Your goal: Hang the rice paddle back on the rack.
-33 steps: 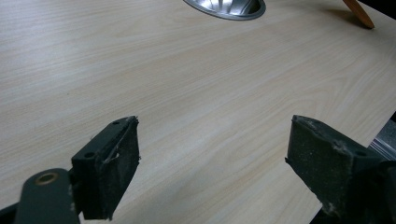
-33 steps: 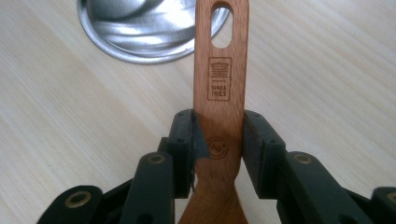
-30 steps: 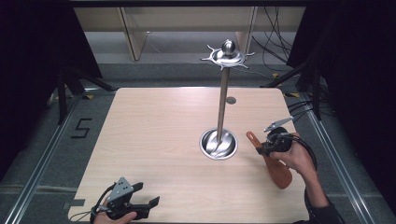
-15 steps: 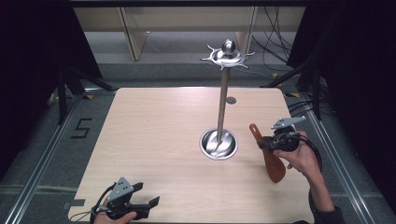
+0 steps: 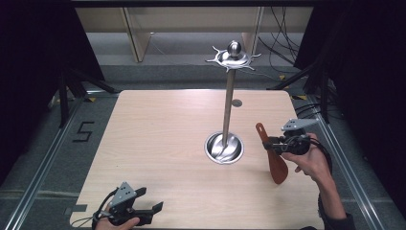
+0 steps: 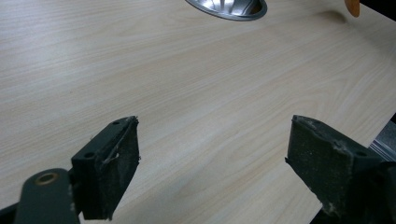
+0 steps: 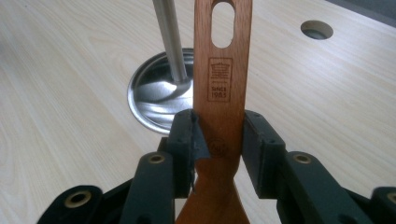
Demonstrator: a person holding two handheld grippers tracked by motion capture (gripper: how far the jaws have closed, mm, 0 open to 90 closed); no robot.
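A brown wooden spatula (image 5: 274,158) hangs above the right side of the table, handle end up and toward the stand, blade down. My right gripper (image 5: 271,143) is shut on its handle; in the right gripper view the two pads clamp the spatula (image 7: 219,98) just below its printed mark and hanging slot. A steel utensil stand (image 5: 229,103) rises from a round dish base (image 5: 224,148) at the table's middle right, with a hooked crown (image 5: 233,56) on top. My left gripper (image 5: 146,211) rests open at the table's front left edge, its jaws (image 6: 205,168) wide apart over bare wood.
The light wooden table (image 5: 158,139) has a small round cable hole (image 5: 236,102) behind the stand. Metal rails run along the floor on both sides, and dark curtains and cables stand beyond the table's far corners.
My right gripper has lifted the spatula off the table and tipped it more upright, its handle end now higher beside the stand. The left gripper has stayed put.
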